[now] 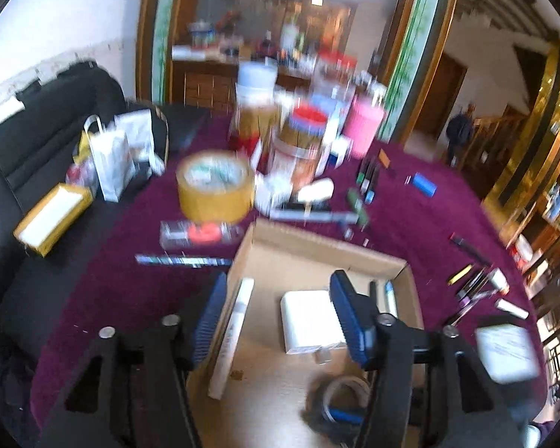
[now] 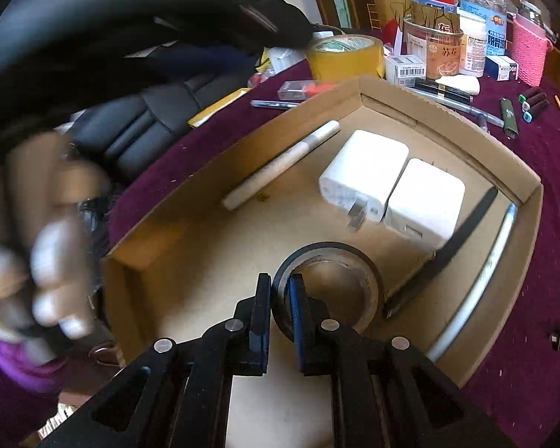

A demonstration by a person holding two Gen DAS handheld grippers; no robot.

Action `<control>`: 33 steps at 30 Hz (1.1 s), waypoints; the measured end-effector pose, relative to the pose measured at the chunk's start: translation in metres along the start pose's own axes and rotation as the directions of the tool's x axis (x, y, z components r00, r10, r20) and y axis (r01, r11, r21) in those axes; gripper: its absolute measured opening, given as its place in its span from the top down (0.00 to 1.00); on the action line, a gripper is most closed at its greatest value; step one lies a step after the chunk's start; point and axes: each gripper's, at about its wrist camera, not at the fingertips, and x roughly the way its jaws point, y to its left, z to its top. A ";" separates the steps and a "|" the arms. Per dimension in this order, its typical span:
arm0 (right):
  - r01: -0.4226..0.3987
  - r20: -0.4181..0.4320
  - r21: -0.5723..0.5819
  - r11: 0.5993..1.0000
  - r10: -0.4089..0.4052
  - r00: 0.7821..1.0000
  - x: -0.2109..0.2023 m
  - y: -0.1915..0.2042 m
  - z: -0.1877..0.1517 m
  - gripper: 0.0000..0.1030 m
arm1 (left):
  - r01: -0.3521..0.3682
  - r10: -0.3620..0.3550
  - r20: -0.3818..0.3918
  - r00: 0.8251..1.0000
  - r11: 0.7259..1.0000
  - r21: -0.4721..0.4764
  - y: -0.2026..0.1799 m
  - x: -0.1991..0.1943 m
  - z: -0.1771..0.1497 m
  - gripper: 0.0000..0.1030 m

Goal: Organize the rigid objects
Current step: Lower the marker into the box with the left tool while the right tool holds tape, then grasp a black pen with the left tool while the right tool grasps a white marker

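An open cardboard box [image 1: 317, 242] [image 2: 392, 100] lies on the purple tablecloth. It holds a white tube [image 2: 280, 164] [image 1: 235, 332], two white chargers [image 2: 366, 160] [image 1: 310, 317], a black flat strip [image 2: 463, 231], a white pen [image 2: 481, 272] and a black tape roll [image 2: 317, 248] [image 1: 317, 392]. My right gripper [image 2: 280, 313] is shut on the roll's wall, one finger outside and one inside the ring, with the roll down in the box. My left gripper [image 1: 280, 321] hangs open above the box with nothing between its pads.
Behind the box stand a yellow tape roll [image 1: 214, 190] [image 2: 345, 56], jars, cartons and a pink holder [image 2: 528, 56]. Markers [image 1: 367, 179] and pens [image 1: 474, 280] lie on the cloth to the right. A blurred hand [image 2: 48, 261] is at the left, by a black sofa [image 1: 37, 149].
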 end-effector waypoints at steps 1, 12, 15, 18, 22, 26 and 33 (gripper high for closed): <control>0.019 0.015 0.001 1.000 -0.019 1.000 0.000 -0.002 0.001 0.88 | 0.008 -0.007 0.023 1.000 1.000 -0.005 0.001 -0.008 0.000 0.34; 0.115 0.346 0.120 0.986 -0.150 0.926 -0.121 -0.040 -0.056 0.36 | 0.119 -0.112 0.107 0.988 0.991 -0.061 -0.021 -0.049 -0.007 0.18; 0.167 0.384 0.175 0.970 -0.224 0.896 -0.150 -0.060 -0.074 0.36 | 0.169 -0.167 0.081 0.983 0.985 -0.023 -0.052 -0.048 -0.014 0.18; 0.224 0.408 0.248 0.943 -0.311 0.858 -0.180 -0.084 -0.102 0.34 | 0.212 -0.212 0.048 0.976 0.977 0.015 -0.082 -0.046 -0.022 0.18; 0.212 0.428 0.380 0.900 -0.374 0.823 -0.213 -0.119 -0.145 0.31 | 0.259 -0.260 0.008 0.965 0.963 0.078 -0.131 -0.042 -0.038 0.18; 0.183 0.433 0.497 0.848 -0.425 0.795 -0.241 -0.149 -0.191 0.31 | 0.302 -0.299 -0.041 0.953 0.944 0.129 -0.183 -0.031 -0.054 0.18; 0.212 0.448 0.563 0.799 -0.510 0.734 -0.288 -0.166 -0.235 0.28 | 0.376 -0.361 -0.120 0.925 0.914 0.150 -0.242 -0.019 -0.075 0.18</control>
